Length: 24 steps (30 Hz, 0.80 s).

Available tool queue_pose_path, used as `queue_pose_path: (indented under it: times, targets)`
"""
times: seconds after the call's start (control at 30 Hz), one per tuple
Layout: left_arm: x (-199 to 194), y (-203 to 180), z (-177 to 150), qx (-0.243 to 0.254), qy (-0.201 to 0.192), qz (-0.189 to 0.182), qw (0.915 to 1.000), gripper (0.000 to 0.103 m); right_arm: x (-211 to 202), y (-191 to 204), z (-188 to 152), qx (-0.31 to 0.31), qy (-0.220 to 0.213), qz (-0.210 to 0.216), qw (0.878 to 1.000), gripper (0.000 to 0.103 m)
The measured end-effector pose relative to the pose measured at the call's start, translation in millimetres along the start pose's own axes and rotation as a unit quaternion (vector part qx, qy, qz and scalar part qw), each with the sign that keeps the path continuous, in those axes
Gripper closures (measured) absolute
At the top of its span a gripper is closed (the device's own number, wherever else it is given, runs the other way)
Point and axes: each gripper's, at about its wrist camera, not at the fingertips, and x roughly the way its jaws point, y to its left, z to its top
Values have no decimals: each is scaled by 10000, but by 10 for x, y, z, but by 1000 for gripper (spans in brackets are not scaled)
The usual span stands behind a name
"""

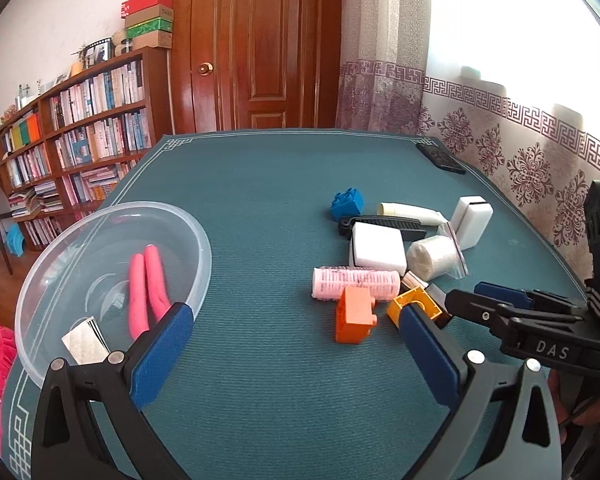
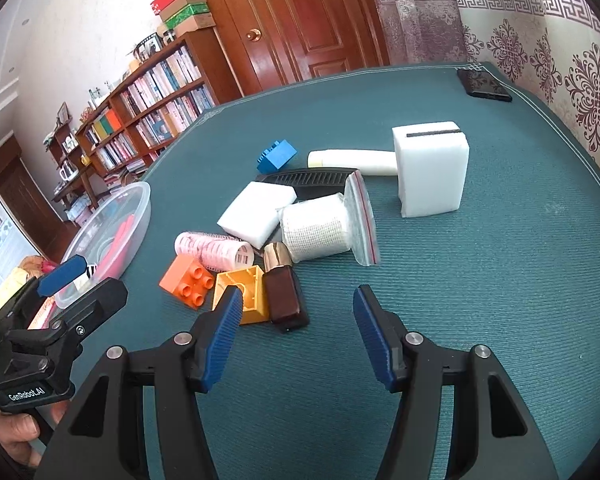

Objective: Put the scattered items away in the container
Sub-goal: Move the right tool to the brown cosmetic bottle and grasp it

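The clear bowl sits at the left edge of my desk, with a pink tool and a small silver packet inside. The scattered pile lies to its right: orange block, yellow block, brown bottle, pink roll. My left gripper and right gripper hover with jaws spread, holding nothing.

Left gripper: black frame, blue ribbed pads, silver round screws; housing marked "GenRobot.AI". Right gripper: identical black frame, blue ribbed pads, silver screws; housing marked "DAS", grey-striped strap at its 1 o'clock.
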Motion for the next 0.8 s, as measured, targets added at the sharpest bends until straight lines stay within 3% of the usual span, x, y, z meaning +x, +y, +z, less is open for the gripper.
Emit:
queue_pose_path:
  times: [0.67, 0.8]
  targets:
    - [243, -133, -84, 236, 541, -204, 9980, 0, 70, 59, -41, -328, 203, -237, 9990, 42]
    - [258, -138, -89, 215, 581, -206, 9979, 0, 92, 85, -47, -439, 269, -232, 9984, 51]
